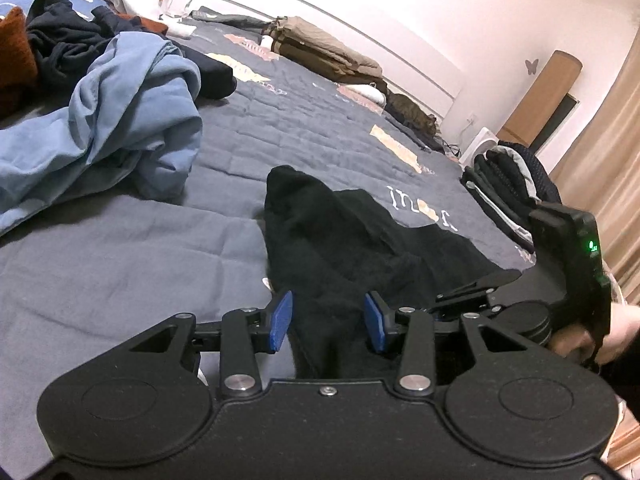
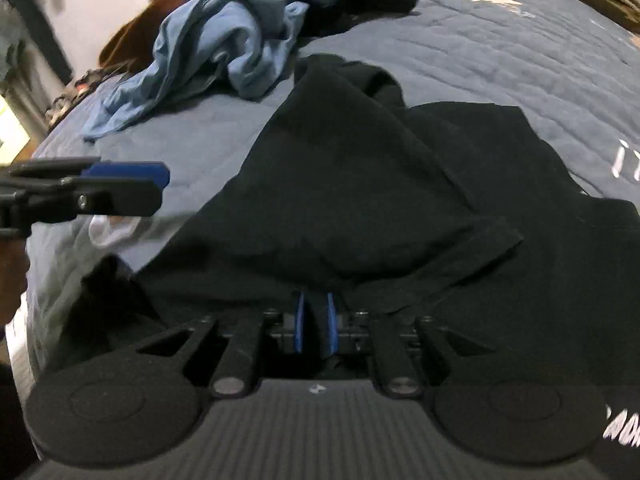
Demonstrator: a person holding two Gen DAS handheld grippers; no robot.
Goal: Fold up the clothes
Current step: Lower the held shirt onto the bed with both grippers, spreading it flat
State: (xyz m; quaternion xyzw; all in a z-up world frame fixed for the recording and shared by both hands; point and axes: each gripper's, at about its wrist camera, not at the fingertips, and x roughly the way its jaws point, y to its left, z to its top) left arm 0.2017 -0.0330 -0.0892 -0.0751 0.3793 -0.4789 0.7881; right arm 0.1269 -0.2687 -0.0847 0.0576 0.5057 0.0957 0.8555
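A black garment [image 1: 360, 240] lies crumpled on the grey-blue quilt [image 1: 300, 128], one corner peaked up. My left gripper [image 1: 329, 322] is open, and its blue pads [image 1: 282, 322] straddle the garment's near edge. In the right wrist view the same black garment [image 2: 380, 180] spreads wide with a fold across it. My right gripper [image 2: 315, 326] is shut on the garment's near edge, and black cloth fills the narrow gap between the pads. The left gripper [image 2: 156, 182] shows side-on at the left. The right gripper [image 1: 494, 282] shows at the right, held by a hand [image 1: 616, 328].
A rumpled light blue garment [image 1: 120, 120] and a dark clothes pile [image 1: 64, 40] lie far left. A folded dark stack [image 1: 504, 188] sits at the bed's right edge. Tan folded bedding [image 1: 328, 52] lies by the wall. A small white item [image 2: 110, 230] rests beside the garment.
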